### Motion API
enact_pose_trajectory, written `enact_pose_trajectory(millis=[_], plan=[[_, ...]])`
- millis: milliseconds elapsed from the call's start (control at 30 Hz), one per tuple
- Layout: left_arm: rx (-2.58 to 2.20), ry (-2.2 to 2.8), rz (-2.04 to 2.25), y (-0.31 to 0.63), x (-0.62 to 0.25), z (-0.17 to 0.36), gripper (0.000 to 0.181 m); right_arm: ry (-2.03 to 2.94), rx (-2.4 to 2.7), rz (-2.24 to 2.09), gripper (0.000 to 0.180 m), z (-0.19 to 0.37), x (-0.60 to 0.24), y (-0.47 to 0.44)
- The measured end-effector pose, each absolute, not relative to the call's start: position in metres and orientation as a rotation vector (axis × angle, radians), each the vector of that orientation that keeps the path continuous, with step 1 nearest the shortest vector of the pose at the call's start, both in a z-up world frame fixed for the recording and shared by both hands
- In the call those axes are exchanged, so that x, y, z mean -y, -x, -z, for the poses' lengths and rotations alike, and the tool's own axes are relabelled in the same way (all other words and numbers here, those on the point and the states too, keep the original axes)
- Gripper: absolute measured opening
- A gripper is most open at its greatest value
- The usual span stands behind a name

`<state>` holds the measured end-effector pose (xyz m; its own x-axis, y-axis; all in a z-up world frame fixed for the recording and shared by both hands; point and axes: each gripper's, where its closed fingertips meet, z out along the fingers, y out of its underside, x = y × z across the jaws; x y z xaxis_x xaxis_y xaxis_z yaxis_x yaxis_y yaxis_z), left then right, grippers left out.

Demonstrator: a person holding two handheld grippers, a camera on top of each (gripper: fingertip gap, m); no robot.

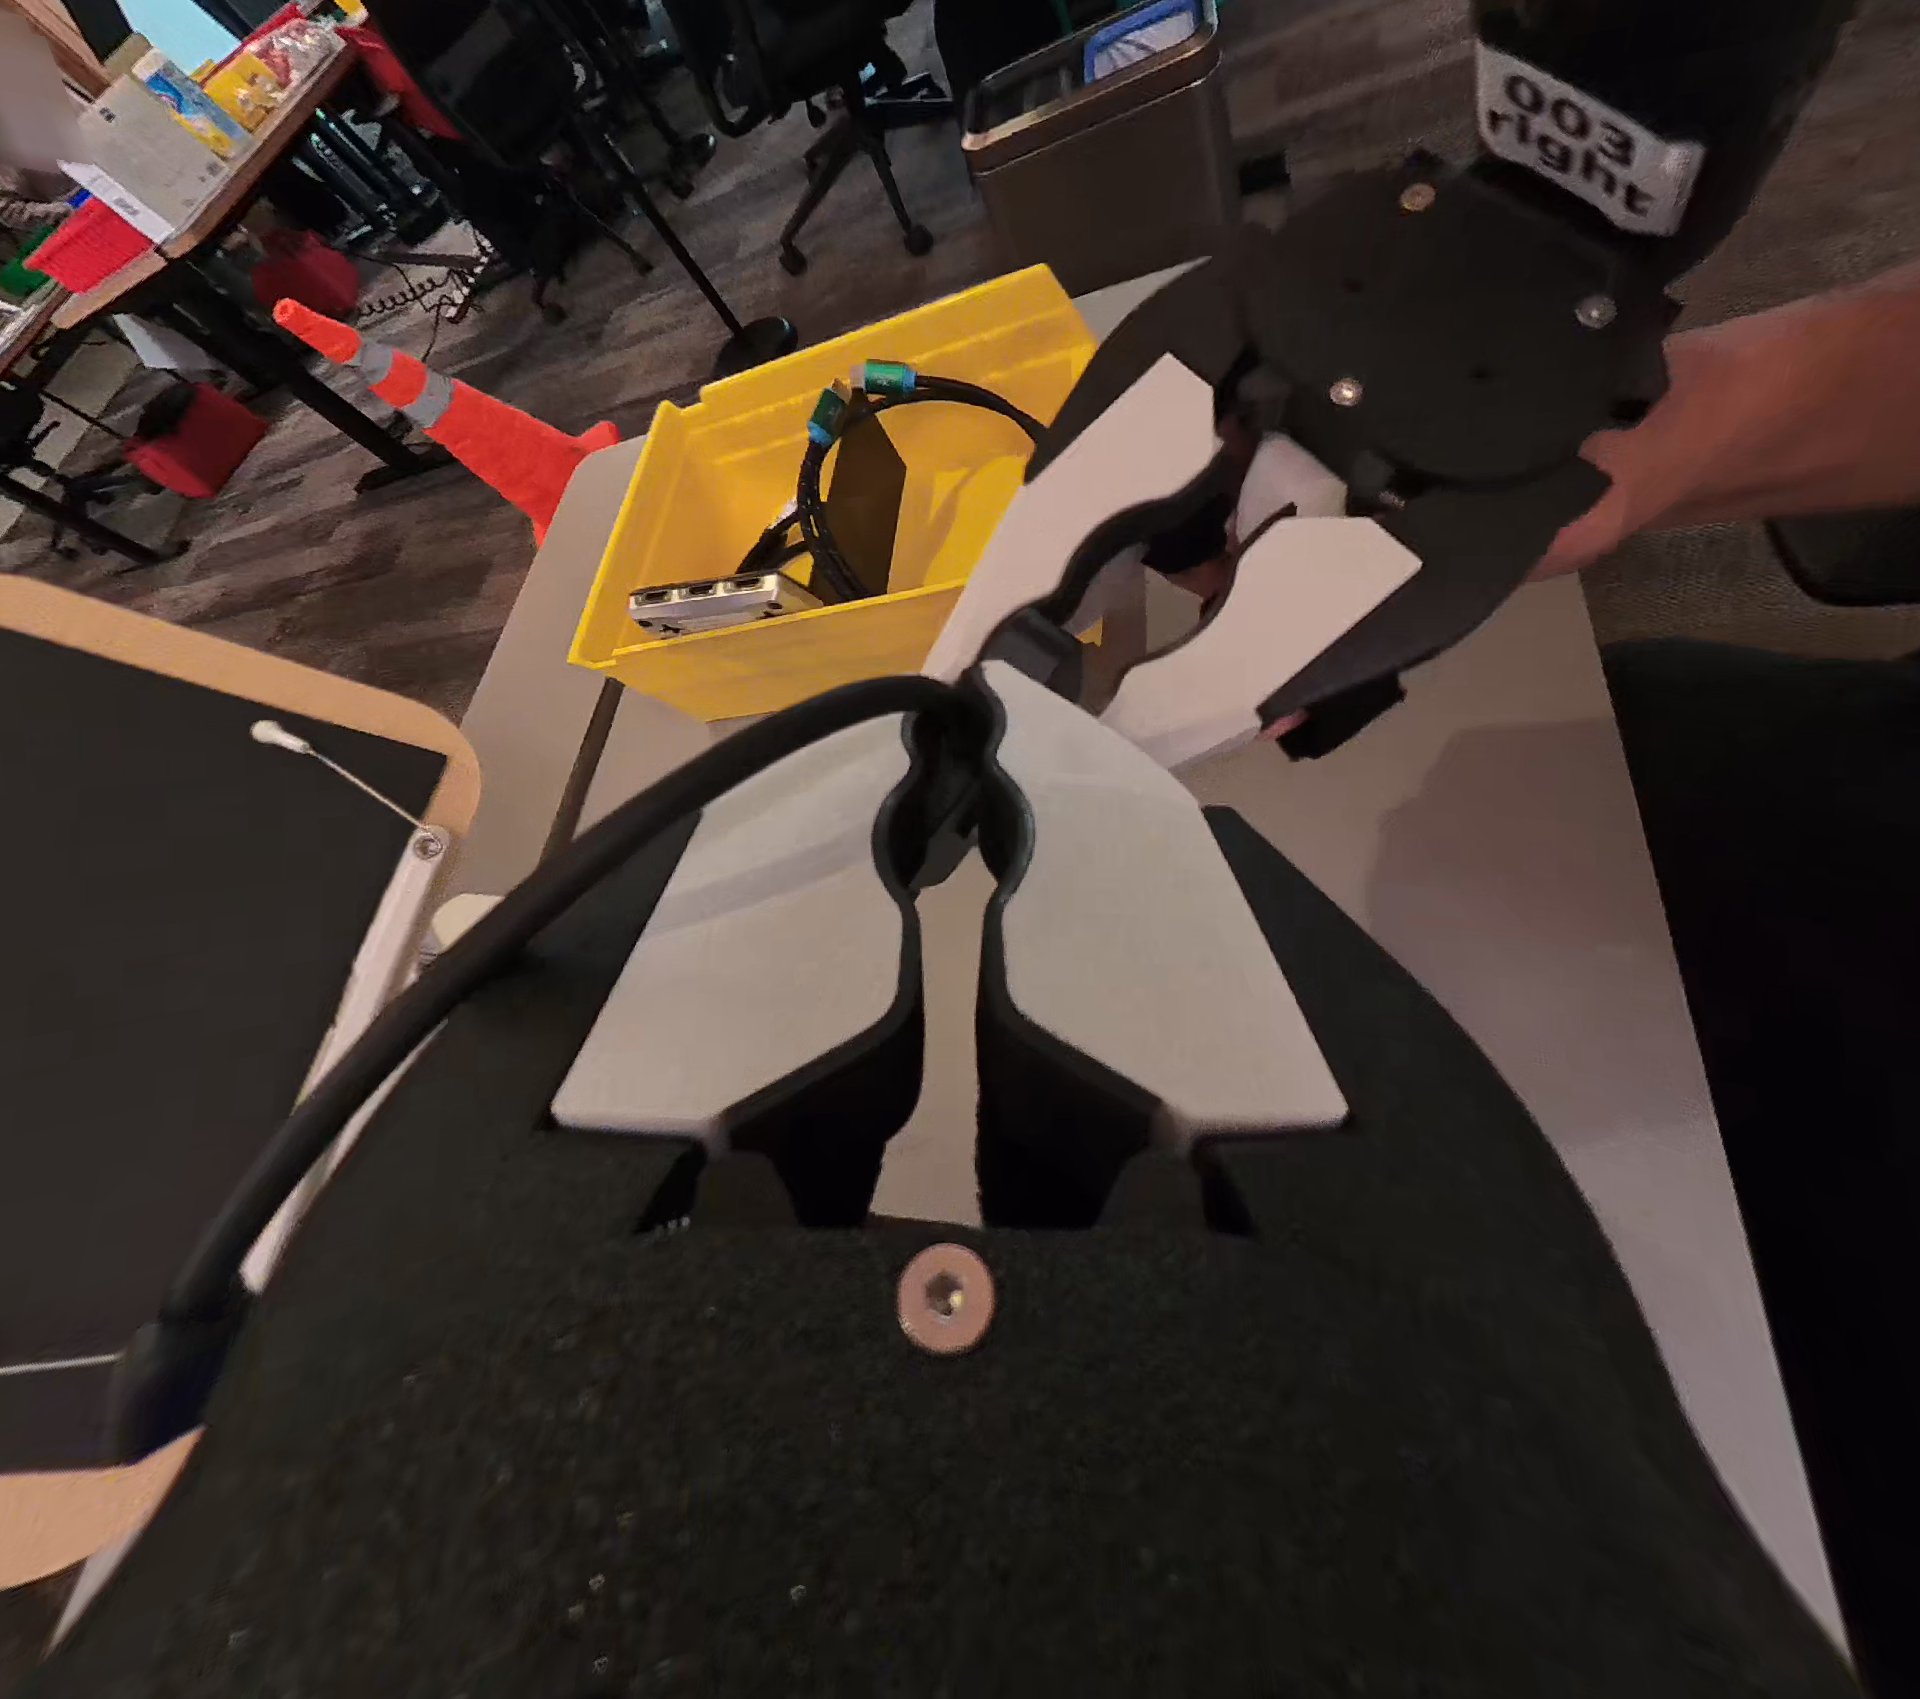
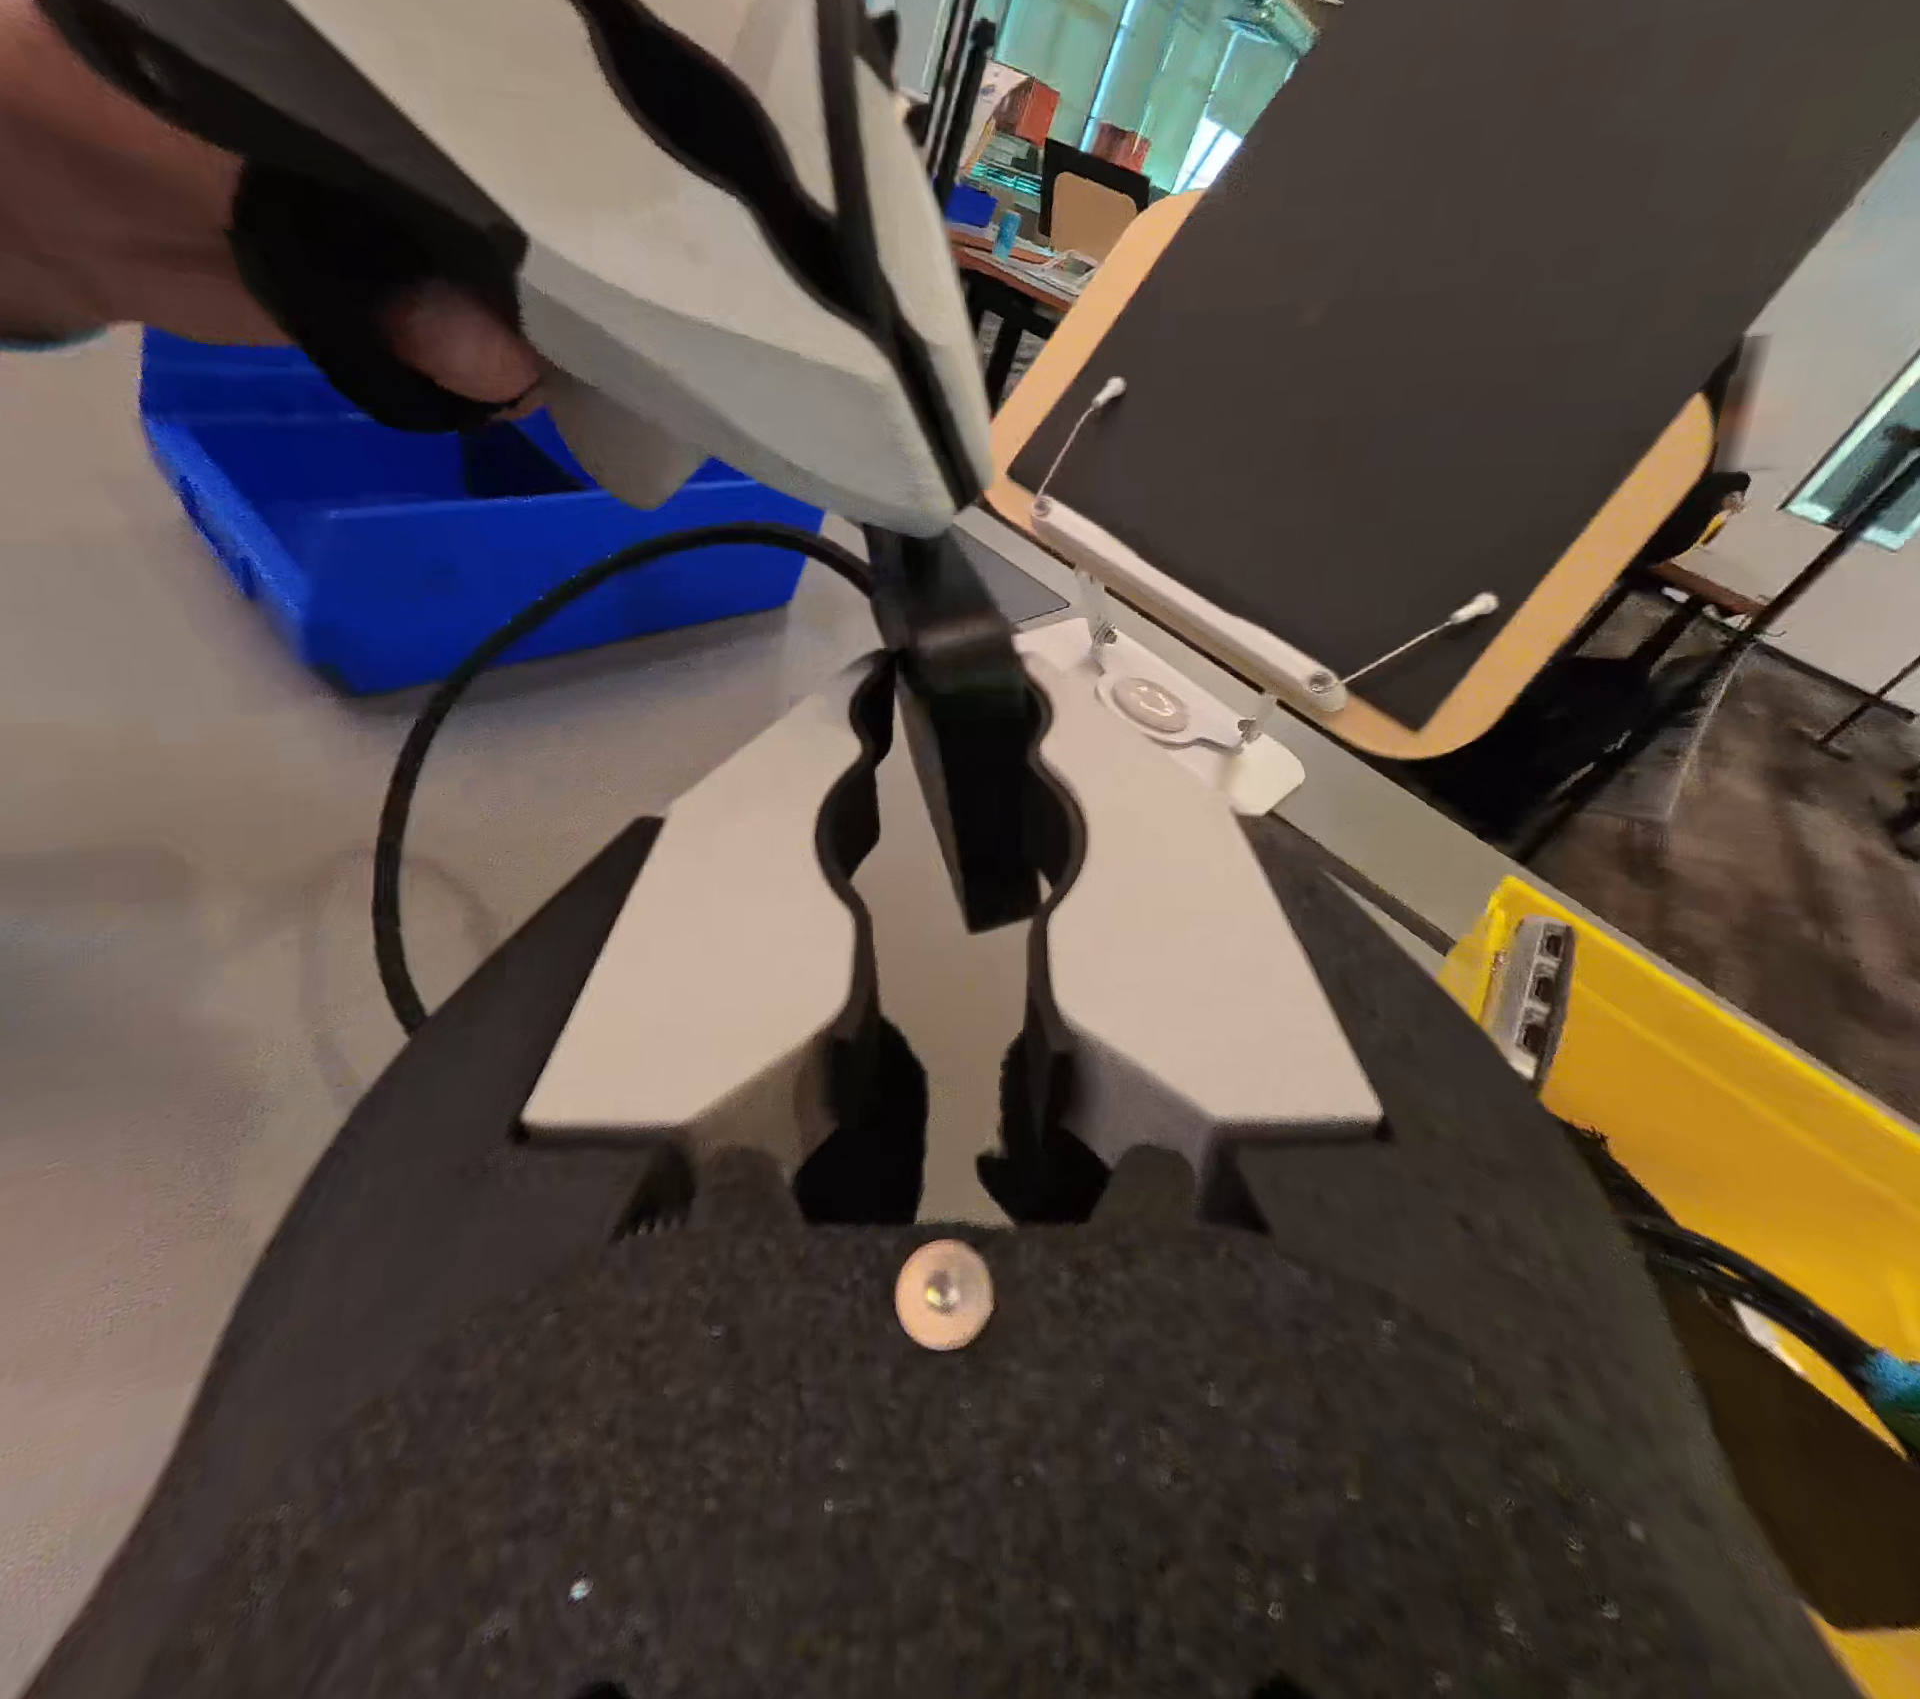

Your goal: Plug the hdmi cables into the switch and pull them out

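Note:
My left gripper (image 1: 961,699) is shut on a black HDMI cable (image 1: 540,891) close behind its end. The cable's other plug (image 1: 177,1369) hangs at the lower left. My right gripper (image 2: 956,683) is closed around a flat black block (image 2: 966,776) at the cable's end; I cannot tell whether this is a plug or a small box. The left gripper (image 2: 935,496) comes in from the upper left and meets the block. The cable (image 2: 416,766) loops to the left over the table. A silver HDMI switch (image 1: 717,600) lies in a yellow bin (image 1: 748,673).
The yellow bin also holds coiled cables with green plugs (image 1: 883,376) and a black slab (image 1: 862,496). A blue bin (image 2: 436,548) stands on the grey table (image 2: 125,818). A black board on a white stand (image 2: 1455,278) stands behind. Chairs, a metal waste bin (image 1: 1101,163) and an orange cone (image 1: 468,413) are beyond. Tip to tip, the grippers are about 4 cm apart. My right tips are roughly 25 cm from the silver HDMI switch (image 1: 717,600). It is also in sight in the right wrist view (image 2: 1513,1002).

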<state>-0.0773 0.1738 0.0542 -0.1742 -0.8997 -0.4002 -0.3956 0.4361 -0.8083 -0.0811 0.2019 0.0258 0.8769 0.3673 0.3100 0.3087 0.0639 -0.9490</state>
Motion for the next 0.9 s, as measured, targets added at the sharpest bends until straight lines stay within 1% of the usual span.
enact_pose_trajectory(millis=[100, 233, 300, 333, 367, 400, 533, 633, 700, 800, 900], plan=[[-1.762, 1.163, 0.726, 0.076, -0.172, -0.046, 0.004, 1.56, 0.585, -0.071, 0.013, -0.014, -0.201, 0.085], [-1.754, 1.206, 0.767, 0.075, -0.172, -0.041, 0.003, 1.586, 0.591, -0.12, 0.015, -0.005, -0.201, 0.091], [-1.768, 1.208, 0.78, 0.075, -0.168, -0.039, 0.004, 1.636, 0.607, -0.157, 0.026, 0.005, -0.201, 0.098], [-1.784, 1.209, 0.795, 0.075, -0.165, -0.038, 0.004, 1.658, 0.601, -0.166, 0.026, 0.008, -0.202, 0.099], [-1.796, 1.212, 0.81, 0.075, -0.162, -0.037, 0.004, 1.661, 0.578, -0.157, 0.016, 0.009, -0.203, 0.098], [-1.794, 1.215, 0.816, 0.075, -0.161, -0.037, 0.004, 1.652, 0.561, -0.152, 0.013, 0.008, -0.203, 0.096], [-1.724, 1.249, 0.832, 0.081, -0.165, -0.037, 0.008, 1.679, 0.535, -0.24, 0.013, 0.013, -0.206, 0.092], [-1.658, 1.311, 0.939, 0.101, -0.167, -0.038, 0.03, 1.664, 0.413, -0.365, 0.013, 0.016, -0.212, 0.077], [-1.584, 1.334, 0.975, 0.122, -0.174, -0.039, 0.038, 1.622, 0.324, -0.484, 0.013, 0.014, -0.211, 0.067], [-1.4, 1.323, 1.094, 0.163, -0.187, -0.054, 0.037, 1.501, 0.251, -0.716, 0.013, 0.001, -0.204, 0.058], [-1.108, 1.284, 1.288, 0.21, -0.213, -0.083, 0.028, 1.295, 0.22, -0.949, 0.013, -0.022, -0.188, 0.053]])
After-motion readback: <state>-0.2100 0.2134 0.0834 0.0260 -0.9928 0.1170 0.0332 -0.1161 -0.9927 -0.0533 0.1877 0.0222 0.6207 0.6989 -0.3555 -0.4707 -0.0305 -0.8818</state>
